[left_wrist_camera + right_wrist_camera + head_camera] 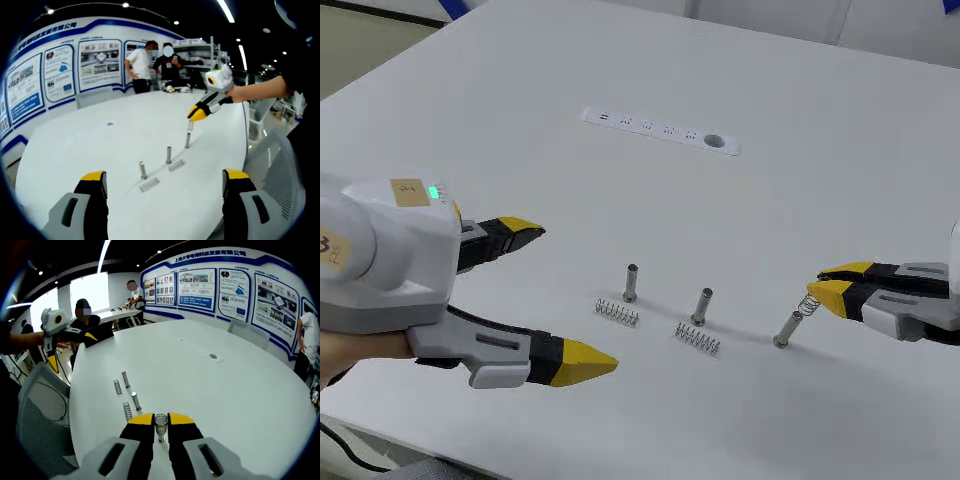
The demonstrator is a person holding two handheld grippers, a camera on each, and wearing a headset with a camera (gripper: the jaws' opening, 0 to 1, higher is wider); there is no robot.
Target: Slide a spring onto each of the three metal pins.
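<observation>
Our right gripper (823, 281) pinches a spring (809, 303) just above the rightmost pin (786, 330). Our left gripper (578, 300) gapes wide, near left. Loose springs (617, 313) (697, 339) lie just before the other two pins (631, 282) (702, 305).

Three bare silvery metal pins (702, 305) are gleaming at lower centre on the smooth, matt white surface (770, 80), beside springs (617, 312) of thin shiny wire. The left claw (572, 297) and right claw (820, 282) are showing matt grey plastic bodies and smooth yellow tips. A tan paper-like label (409, 192) is sitting on the left housing.
</observation>
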